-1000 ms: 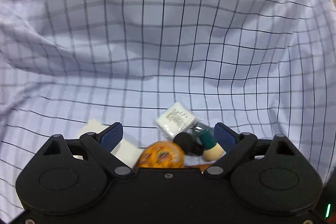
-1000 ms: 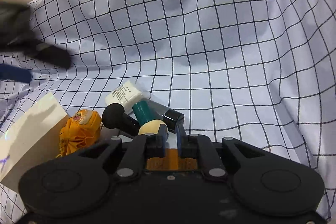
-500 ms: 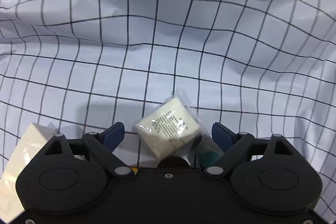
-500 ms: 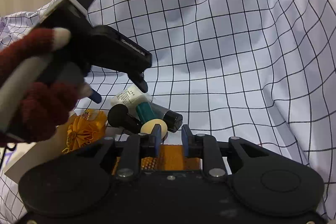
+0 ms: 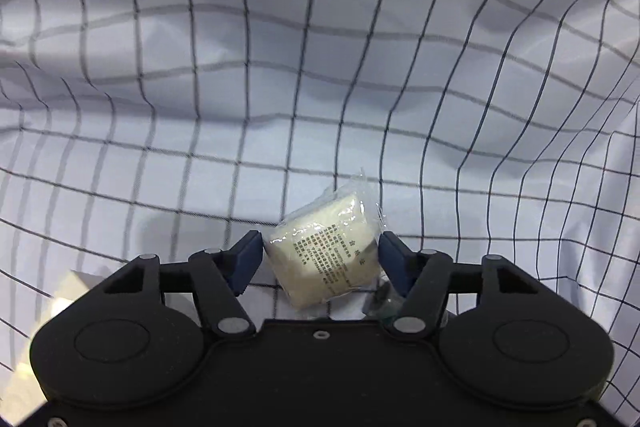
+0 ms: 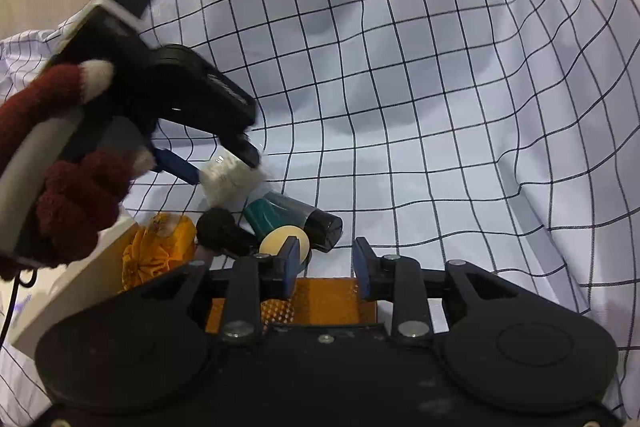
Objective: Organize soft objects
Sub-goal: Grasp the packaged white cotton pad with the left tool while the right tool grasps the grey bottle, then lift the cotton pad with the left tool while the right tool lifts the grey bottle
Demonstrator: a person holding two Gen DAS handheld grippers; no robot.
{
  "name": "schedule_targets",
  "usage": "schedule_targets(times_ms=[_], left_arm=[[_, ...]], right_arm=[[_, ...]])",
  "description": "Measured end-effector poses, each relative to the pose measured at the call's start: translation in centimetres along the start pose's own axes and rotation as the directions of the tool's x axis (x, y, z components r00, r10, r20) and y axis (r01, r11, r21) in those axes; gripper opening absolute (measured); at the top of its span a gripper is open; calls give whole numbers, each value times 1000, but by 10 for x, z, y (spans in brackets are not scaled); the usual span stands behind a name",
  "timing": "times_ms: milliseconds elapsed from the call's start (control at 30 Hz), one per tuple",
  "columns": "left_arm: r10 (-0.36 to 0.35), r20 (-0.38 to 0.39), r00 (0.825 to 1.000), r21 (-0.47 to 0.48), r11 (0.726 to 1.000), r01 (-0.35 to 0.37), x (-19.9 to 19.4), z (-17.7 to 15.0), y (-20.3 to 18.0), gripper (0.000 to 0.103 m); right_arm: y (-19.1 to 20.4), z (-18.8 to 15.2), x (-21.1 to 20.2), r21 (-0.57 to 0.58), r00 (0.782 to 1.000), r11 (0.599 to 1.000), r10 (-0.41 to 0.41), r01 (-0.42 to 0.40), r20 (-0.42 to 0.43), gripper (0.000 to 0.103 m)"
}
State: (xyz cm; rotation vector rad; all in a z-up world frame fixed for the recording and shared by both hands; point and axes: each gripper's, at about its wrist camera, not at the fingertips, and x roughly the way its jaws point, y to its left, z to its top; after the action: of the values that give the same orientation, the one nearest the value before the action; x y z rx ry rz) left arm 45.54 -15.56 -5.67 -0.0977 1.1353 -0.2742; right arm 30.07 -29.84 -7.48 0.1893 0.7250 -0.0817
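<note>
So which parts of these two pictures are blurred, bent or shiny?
Left wrist view: grid lines of the cloth curve and blur toward the top; the wrapper of the packet glints. Right wrist view: the gloved hand and left tool look smeared.

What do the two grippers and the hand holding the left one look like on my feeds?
Both grippers are matte black, with two round discs on the body, silver pivot screws on angled linkage arms and dark blue finger pads. The left gripper has a pale grey handle, with a white band around its black rear block. The hand on it wears a dark red knitted glove with white fingertips. A thin black cable hangs below.
</note>
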Motion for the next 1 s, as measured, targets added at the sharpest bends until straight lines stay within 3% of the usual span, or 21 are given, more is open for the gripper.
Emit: schedule_targets(times_ms=[167, 233, 400, 533, 833, 1000], left_arm=[[8, 92, 996, 8, 1000, -9, -32, 3, 13, 60], [17, 133, 991, 21, 1000, -20, -48, 2, 17, 60], [38, 207, 978, 57, 997, -50, -74, -3, 19, 60], [23, 247, 969, 75, 996, -43, -100, -16, 32, 60], [-6, 341, 940, 147, 988, -47, -148, -57, 48, 60], [-62, 343, 937, 147, 989, 12, -165, -75, 57, 60]], right_arm=[[-2, 22, 15, 86, 998, 996, 14, -9, -54, 48], [-1, 30, 23, 125, 996, 992, 18, -7, -85, 59], [1, 49, 54, 251, 982, 968, 53, -6, -182, 70], [10, 56, 79, 280, 971, 959, 24, 45, -238, 72], [41, 60, 109, 174, 938, 962, -150, 211, -313, 76], [44, 56, 122, 171, 917, 952, -181, 254, -357, 75]])
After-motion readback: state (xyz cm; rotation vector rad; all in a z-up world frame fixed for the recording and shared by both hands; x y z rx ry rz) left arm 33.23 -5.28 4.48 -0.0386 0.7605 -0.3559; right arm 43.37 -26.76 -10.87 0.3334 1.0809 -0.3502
